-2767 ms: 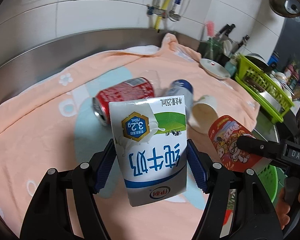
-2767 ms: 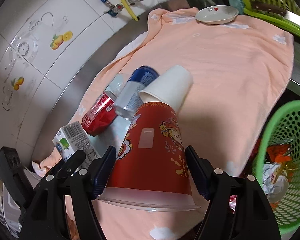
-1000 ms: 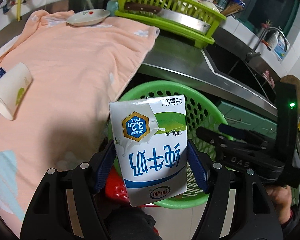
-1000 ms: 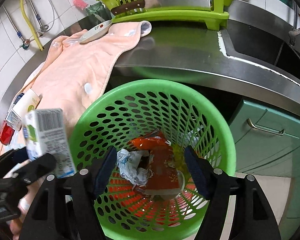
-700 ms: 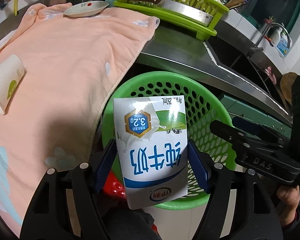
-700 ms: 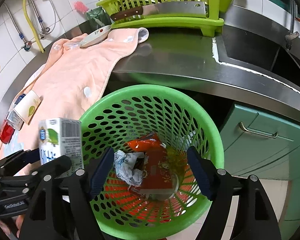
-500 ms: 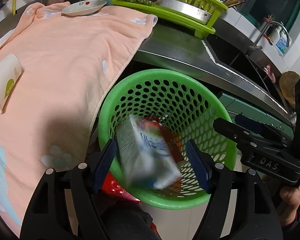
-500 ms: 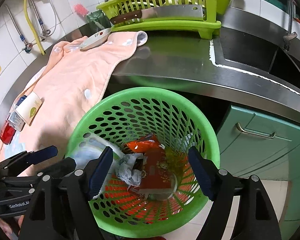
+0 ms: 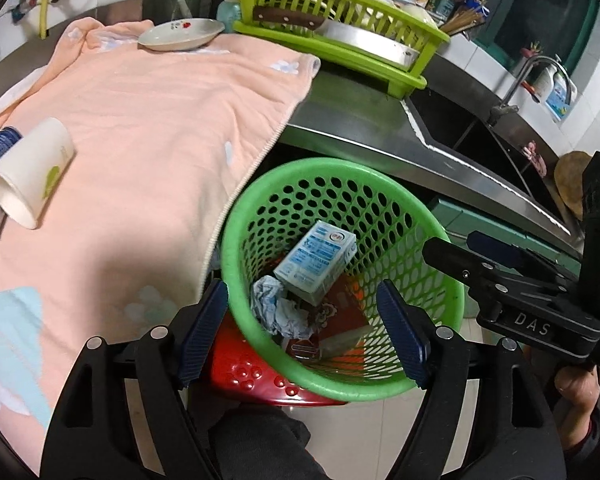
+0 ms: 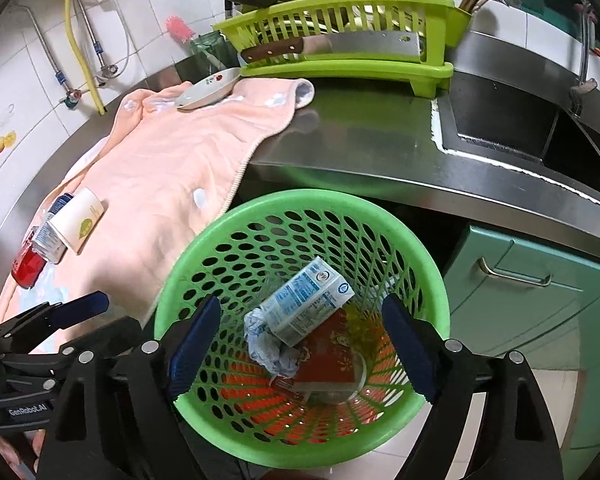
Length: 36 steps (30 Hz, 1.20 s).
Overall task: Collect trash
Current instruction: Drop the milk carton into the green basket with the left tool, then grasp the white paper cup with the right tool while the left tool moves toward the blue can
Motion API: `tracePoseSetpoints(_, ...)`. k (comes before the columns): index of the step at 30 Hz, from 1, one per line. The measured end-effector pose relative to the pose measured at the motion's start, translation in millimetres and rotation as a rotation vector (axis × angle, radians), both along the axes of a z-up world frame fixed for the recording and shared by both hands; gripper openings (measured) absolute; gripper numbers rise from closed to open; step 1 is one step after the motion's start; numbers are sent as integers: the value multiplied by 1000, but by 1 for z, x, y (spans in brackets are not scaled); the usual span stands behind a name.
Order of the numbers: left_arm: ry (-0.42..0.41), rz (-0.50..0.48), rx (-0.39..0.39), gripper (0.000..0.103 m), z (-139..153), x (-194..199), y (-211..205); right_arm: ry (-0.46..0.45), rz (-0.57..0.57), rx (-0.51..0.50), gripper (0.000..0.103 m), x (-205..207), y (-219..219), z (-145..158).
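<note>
A: Where's the milk carton [image 9: 315, 263]?

B: In the green basket [image 9: 236, 220], lying tilted on the red cup [image 10: 327, 354] & crumpled paper [image 9: 278, 312].

A: Your hand-held grippers?

B: My left hand-held gripper [image 9: 303, 334] is above the basket, jaws opening, nothing between them. My right hand-held gripper [image 10: 300, 346] is above it too, jaws opening, empty.

A: Other trash?

B: White paper cup [image 9: 32, 172], bottle [image 10: 52, 228] & red can [image 10: 27, 266] lie together on the peach towel [image 9: 152, 120] on the tabletop [image 10: 360, 148].
</note>
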<state>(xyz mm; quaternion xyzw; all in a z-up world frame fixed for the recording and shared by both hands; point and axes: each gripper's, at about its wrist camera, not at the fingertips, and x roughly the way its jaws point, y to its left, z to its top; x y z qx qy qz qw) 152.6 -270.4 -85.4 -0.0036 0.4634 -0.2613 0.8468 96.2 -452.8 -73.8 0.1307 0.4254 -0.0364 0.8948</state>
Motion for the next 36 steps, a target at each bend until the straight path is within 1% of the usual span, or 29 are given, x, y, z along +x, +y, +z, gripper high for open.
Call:
tracePoseSetpoints(8,-30,41,-9,76,13,-2,30,-15,27,1,82,4,15,8)
tracePoseSetpoints(16,-69,106,5,76,26,-2,73,-19,81,19,83,16,44,12)
tracePoseSetpoints(22,-110,175,20,76,38,0,116,-20,139,28,83,30,75,17)
tracePoseSetpoints(30,-148,306,40,76,54,17,188,-19,219,39,83,55,121,26)
tracePoseSetpoints(36,-157,383,39,76,61,29,231,-3,267,91,83,82,154,31)
